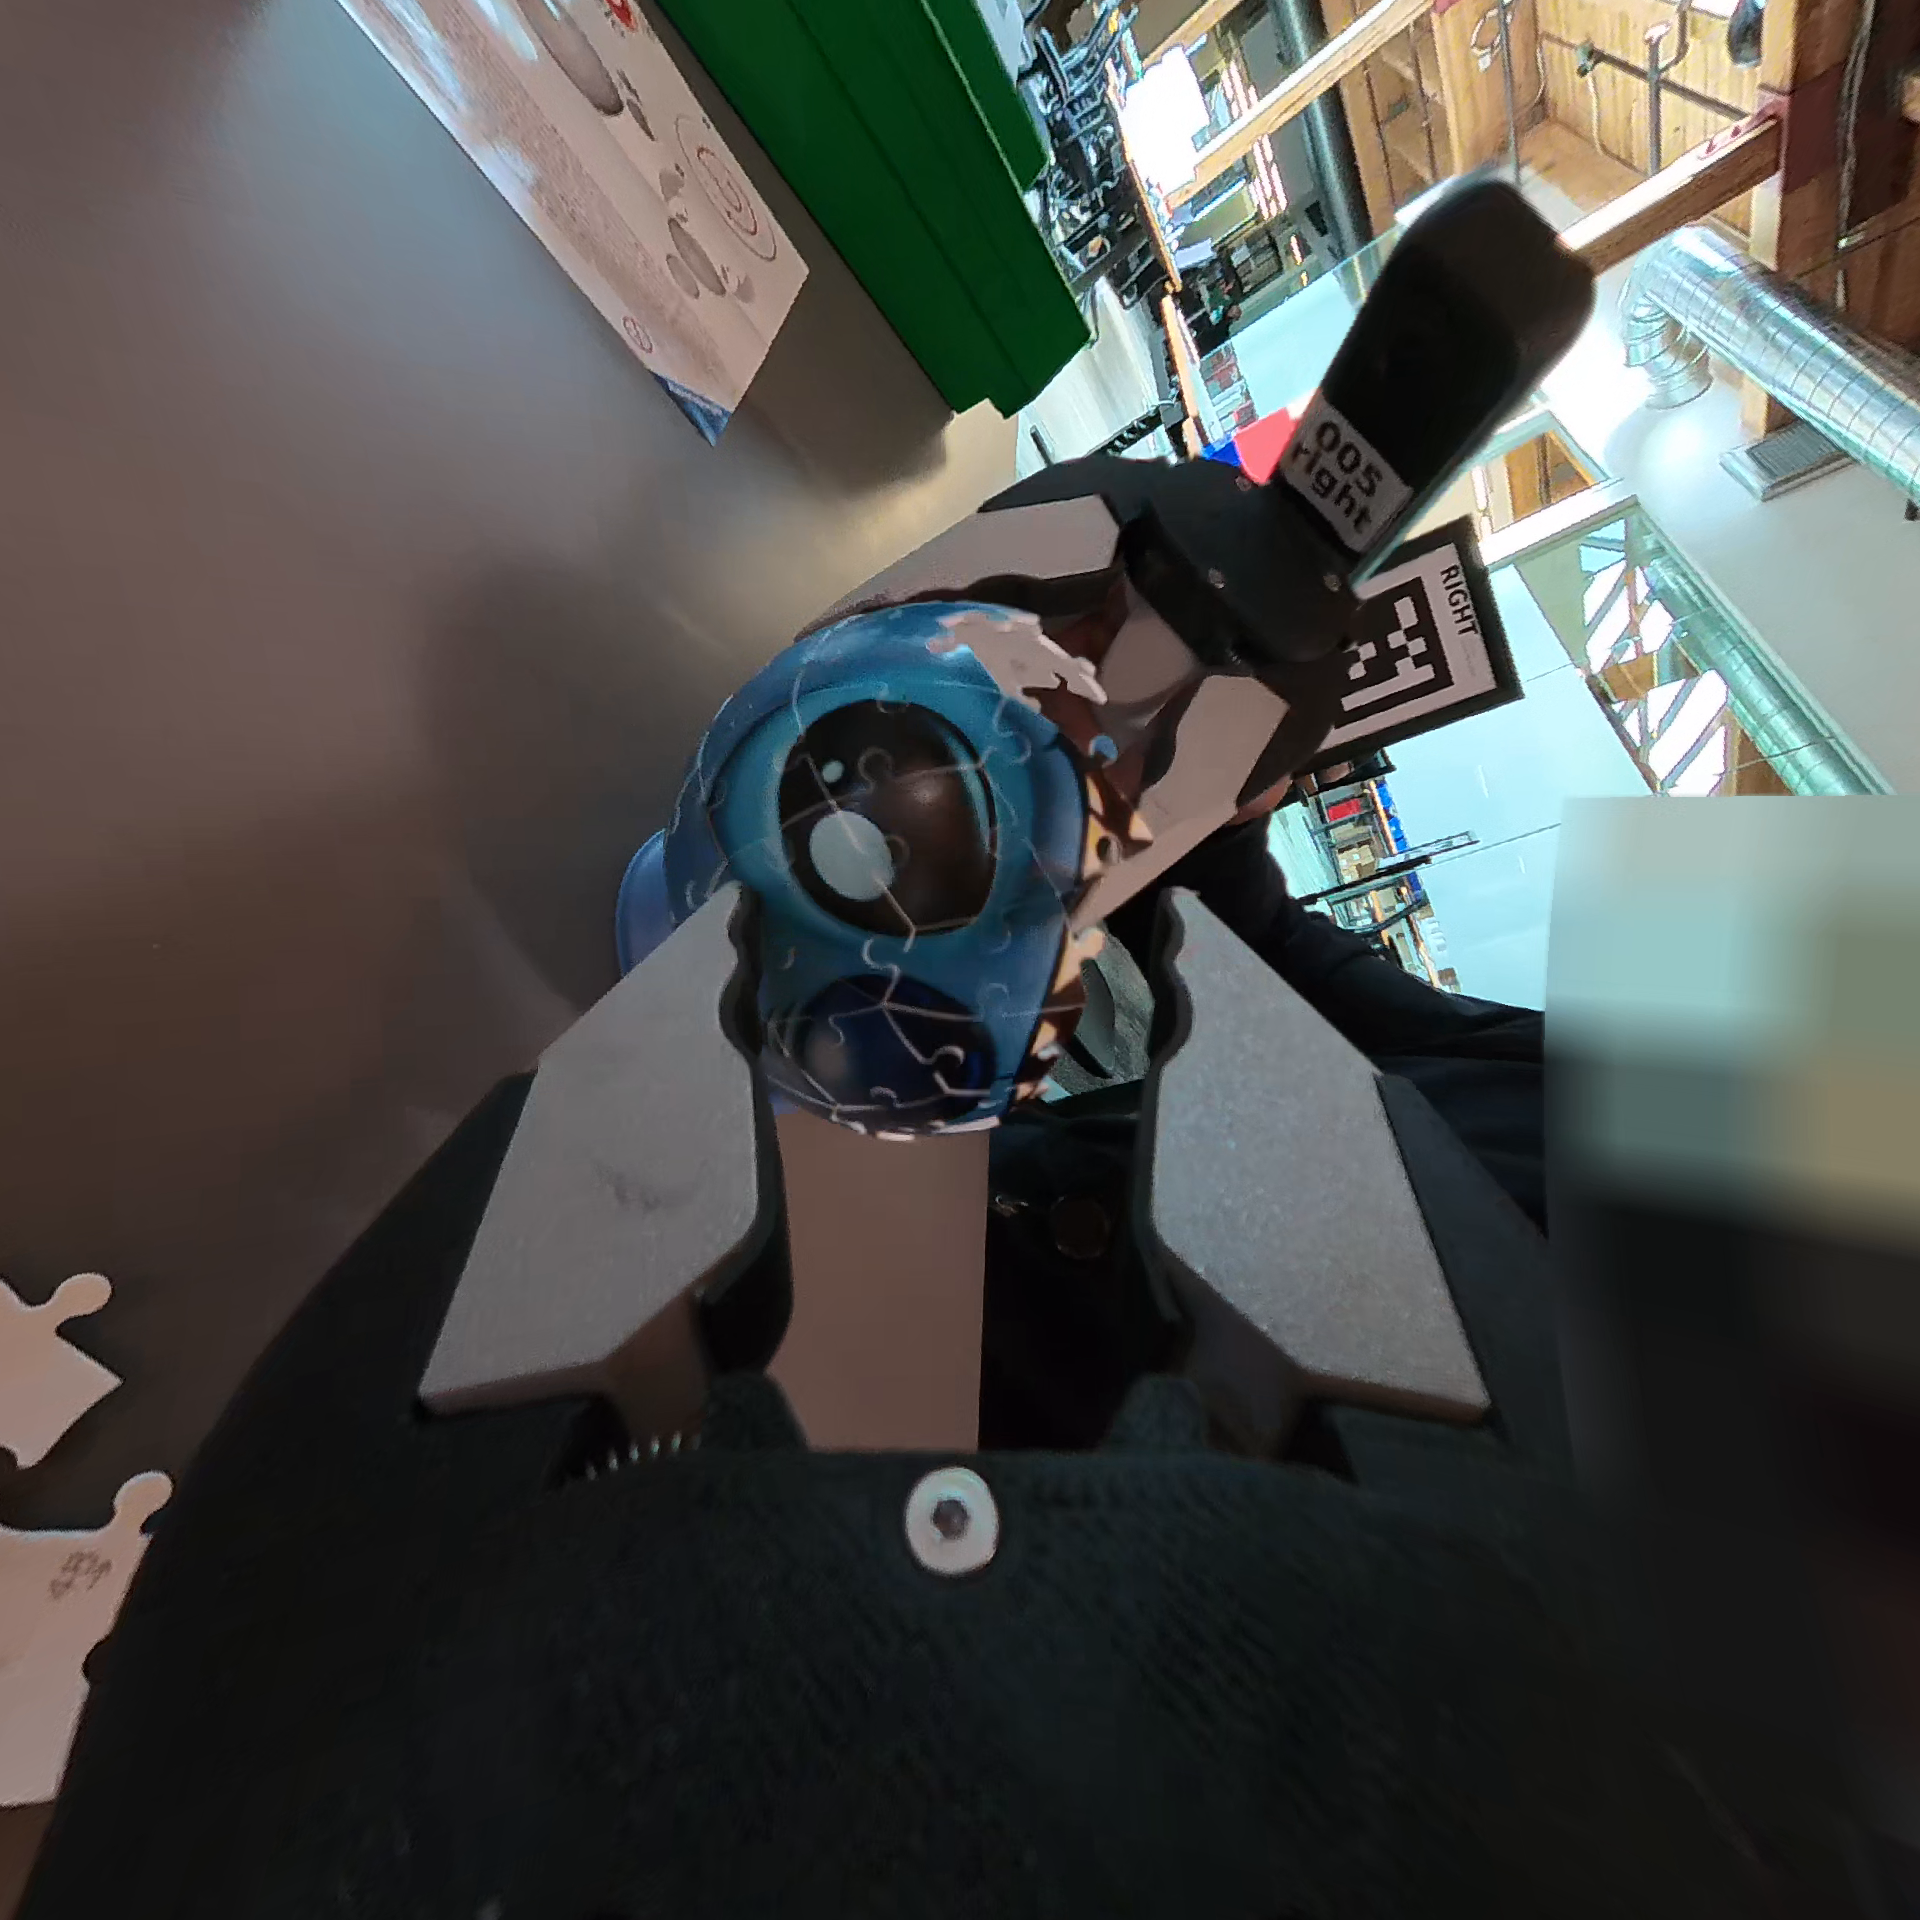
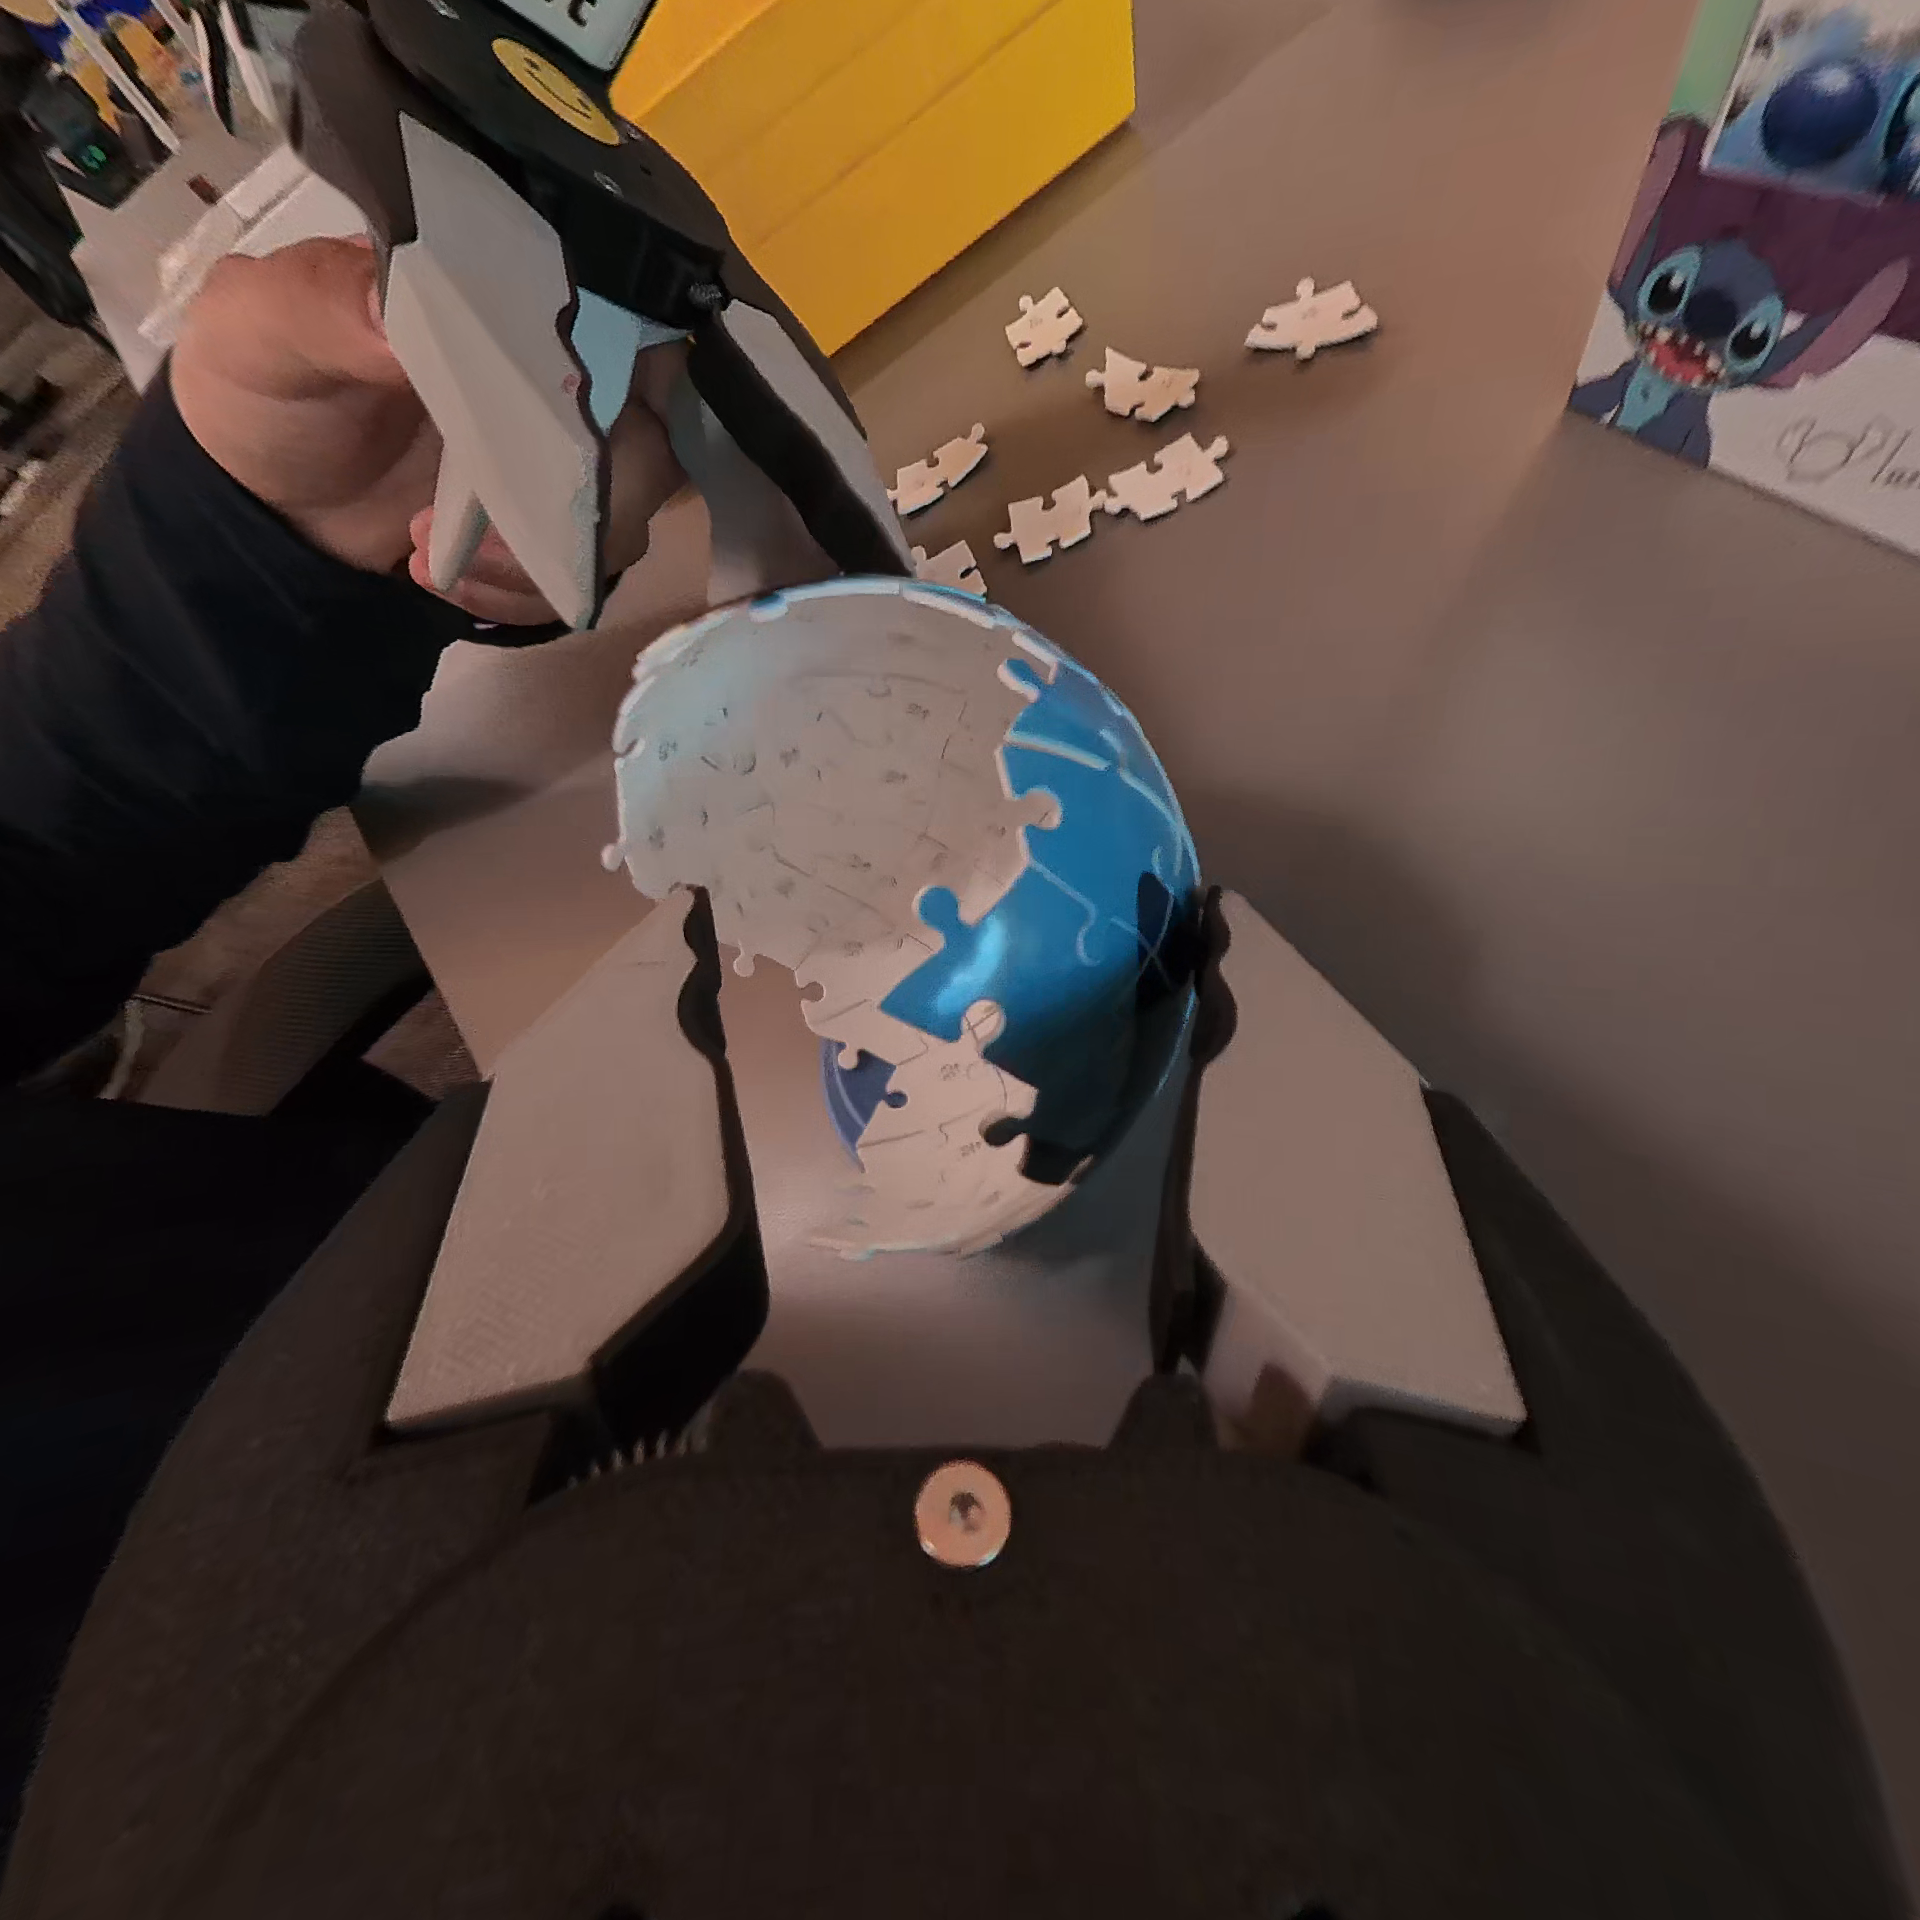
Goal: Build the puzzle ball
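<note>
The half-built puzzle ball (image 1: 883,831) is a curved shell, blue with a dark eye pattern outside and white inside (image 2: 810,810). It is held up off the grey table. My right gripper (image 2: 956,935) is shut on the puzzle ball across its width, one finger on the blue outer side and one at the white rim. In the left wrist view the right gripper (image 1: 997,748) sits at the shell's far edge. My left gripper (image 1: 951,935) is open around the near side of the ball. Its left finger touches the ball and its right finger stands clear. It also shows in the right wrist view (image 2: 732,587).
Several loose white puzzle pieces (image 2: 1122,436) lie on the table beyond the ball, and more lie at the lower left (image 1: 52,1371). A yellow box (image 2: 914,156), a green box (image 1: 914,208) and the puzzle's printed box (image 2: 1766,291) stand on the table. A person's hand (image 2: 301,416) holds the left gripper. The grippers' ends are close to 6 cm from one another.
</note>
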`<act>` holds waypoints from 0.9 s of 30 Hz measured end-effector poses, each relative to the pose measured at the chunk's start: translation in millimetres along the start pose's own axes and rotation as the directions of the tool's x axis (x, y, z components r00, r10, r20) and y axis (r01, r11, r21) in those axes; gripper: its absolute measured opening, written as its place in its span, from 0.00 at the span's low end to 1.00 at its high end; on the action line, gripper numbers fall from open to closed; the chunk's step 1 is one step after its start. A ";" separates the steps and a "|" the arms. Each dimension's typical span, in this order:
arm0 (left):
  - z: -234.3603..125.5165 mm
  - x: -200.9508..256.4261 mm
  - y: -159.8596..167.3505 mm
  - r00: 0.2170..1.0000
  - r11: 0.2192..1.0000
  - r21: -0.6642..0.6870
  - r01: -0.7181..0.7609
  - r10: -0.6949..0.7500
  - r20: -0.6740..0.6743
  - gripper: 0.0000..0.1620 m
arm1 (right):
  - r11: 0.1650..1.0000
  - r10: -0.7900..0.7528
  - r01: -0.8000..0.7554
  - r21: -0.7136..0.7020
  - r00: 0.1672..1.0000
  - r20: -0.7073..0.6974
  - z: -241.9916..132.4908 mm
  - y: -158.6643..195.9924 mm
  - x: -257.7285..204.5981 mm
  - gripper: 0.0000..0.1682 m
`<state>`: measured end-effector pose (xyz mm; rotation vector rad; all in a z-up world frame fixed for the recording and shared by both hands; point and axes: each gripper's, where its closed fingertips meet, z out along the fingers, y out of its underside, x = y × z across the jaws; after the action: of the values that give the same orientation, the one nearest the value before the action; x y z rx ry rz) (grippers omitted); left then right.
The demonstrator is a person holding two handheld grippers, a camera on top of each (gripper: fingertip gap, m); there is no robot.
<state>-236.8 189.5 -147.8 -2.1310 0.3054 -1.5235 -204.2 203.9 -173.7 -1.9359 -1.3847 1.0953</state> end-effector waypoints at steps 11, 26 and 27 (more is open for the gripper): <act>-10.0 14.6 3.5 0.997 0.996 0.068 -0.060 0.063 -0.044 0.44 | 0.966 -0.248 0.253 0.043 0.964 -0.098 -2.9 -7.1 -13.2 0.51; -18.1 6.7 6.2 0.997 0.993 0.112 -0.035 0.043 -0.068 0.40 | 0.964 -0.264 0.267 0.012 0.959 -0.103 2.1 -2.4 -6.5 0.49; -18.2 7.3 6.3 0.997 0.993 0.112 -0.035 0.044 -0.071 0.40 | 0.963 -0.268 0.270 0.008 0.957 -0.109 0.1 -3.1 -6.5 0.49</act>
<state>-250.5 176.0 -140.5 -1.9755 0.2801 -1.5616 -206.9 199.0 -169.3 -1.7013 -1.5150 0.8620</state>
